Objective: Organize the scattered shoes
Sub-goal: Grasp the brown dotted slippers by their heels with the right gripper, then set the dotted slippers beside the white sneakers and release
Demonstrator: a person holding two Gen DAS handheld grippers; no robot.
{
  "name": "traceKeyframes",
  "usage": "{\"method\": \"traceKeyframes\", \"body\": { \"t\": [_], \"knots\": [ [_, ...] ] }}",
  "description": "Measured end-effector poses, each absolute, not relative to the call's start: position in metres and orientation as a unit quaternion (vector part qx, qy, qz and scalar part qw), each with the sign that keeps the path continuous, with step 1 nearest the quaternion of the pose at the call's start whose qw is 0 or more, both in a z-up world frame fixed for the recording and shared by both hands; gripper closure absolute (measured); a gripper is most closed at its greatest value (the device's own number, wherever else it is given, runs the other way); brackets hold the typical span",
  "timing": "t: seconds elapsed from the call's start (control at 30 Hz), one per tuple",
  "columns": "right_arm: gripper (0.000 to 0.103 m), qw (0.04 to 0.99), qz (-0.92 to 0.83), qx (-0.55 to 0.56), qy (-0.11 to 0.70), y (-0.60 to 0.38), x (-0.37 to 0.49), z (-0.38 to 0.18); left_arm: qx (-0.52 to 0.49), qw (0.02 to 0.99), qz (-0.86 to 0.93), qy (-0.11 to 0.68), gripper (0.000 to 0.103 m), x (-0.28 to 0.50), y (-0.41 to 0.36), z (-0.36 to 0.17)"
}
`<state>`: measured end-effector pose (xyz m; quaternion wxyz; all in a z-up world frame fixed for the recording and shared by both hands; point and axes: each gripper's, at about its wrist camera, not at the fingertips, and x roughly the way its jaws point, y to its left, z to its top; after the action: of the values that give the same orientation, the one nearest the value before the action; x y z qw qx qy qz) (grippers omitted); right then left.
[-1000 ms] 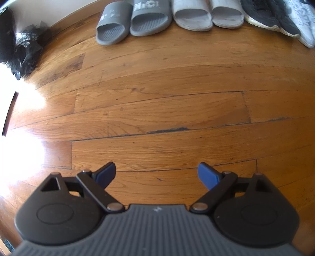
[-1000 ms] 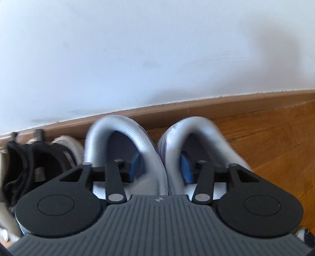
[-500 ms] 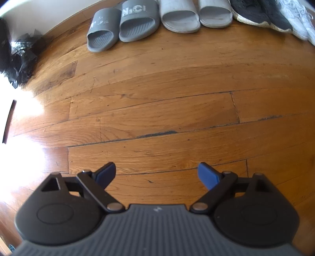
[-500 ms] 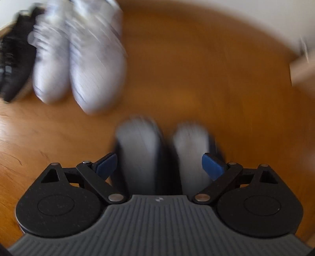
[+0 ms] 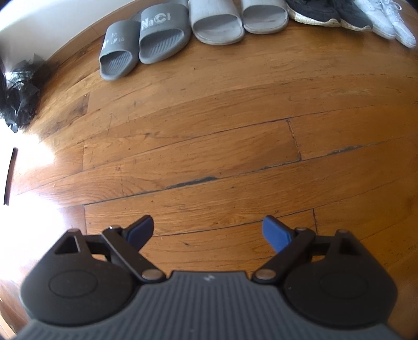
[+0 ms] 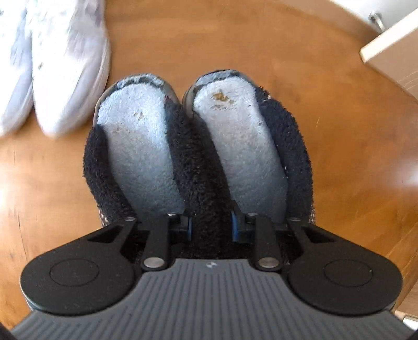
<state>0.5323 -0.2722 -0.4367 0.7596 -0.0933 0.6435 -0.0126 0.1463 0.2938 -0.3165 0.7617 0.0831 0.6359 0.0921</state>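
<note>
In the right wrist view my right gripper (image 6: 211,227) is shut on the dark fuzzy inner edges of a pair of slippers (image 6: 198,146) with pale blue linings, pinched together side by side. White sneakers (image 6: 65,57) lie on the floor to the upper left. In the left wrist view my left gripper (image 5: 207,230) is open and empty above bare wood floor. Along the wall stand dark grey slides (image 5: 141,39), light grey slides (image 5: 235,23), black sneakers (image 5: 326,13) and white sneakers (image 5: 386,18) in a row.
A black crumpled bag (image 5: 18,96) lies at the left by the wall, with strong glare on the floor below it. A pale furniture corner (image 6: 392,49) stands at the upper right in the right wrist view.
My right gripper left the white sneakers by the wall, swung to the fuzzy slippers and shut on their inner edges. My left gripper stayed open and drifted slightly back from the shoe row.
</note>
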Motion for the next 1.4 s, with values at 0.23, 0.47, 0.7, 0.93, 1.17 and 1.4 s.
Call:
{"method": "traceKeyframes", "body": {
  "t": [0.23,0.47,0.7,0.93,1.17,1.4],
  "knots": [
    [0.08,0.782,-0.031,-0.101,0.614,-0.261,0.629,-0.43,0.086,0.756,0.101,0.641,0.012,0.15,0.296,-0.321],
    [0.08,0.803,-0.025,-0.05,0.593,-0.225,0.707,-0.426,0.072,0.744,0.123,0.652,0.012,0.167,0.304,-0.325],
    [0.068,0.805,-0.04,-0.057,0.589,-0.207,0.725,-0.429,0.054,0.787,0.14,0.598,0.012,0.192,0.303,-0.296],
    [0.02,0.86,-0.052,-0.017,0.508,-0.212,0.693,-0.394,0.053,0.796,0.143,0.586,0.012,0.191,0.306,-0.292],
    [0.02,0.884,-0.01,-0.01,0.466,-0.212,0.599,-0.344,0.021,0.818,0.158,0.553,0.012,0.201,0.314,-0.269],
    [0.019,0.879,0.019,0.036,0.474,-0.214,0.438,-0.207,-0.032,0.877,0.126,0.463,0.012,0.192,0.285,-0.165]
  ]
}}
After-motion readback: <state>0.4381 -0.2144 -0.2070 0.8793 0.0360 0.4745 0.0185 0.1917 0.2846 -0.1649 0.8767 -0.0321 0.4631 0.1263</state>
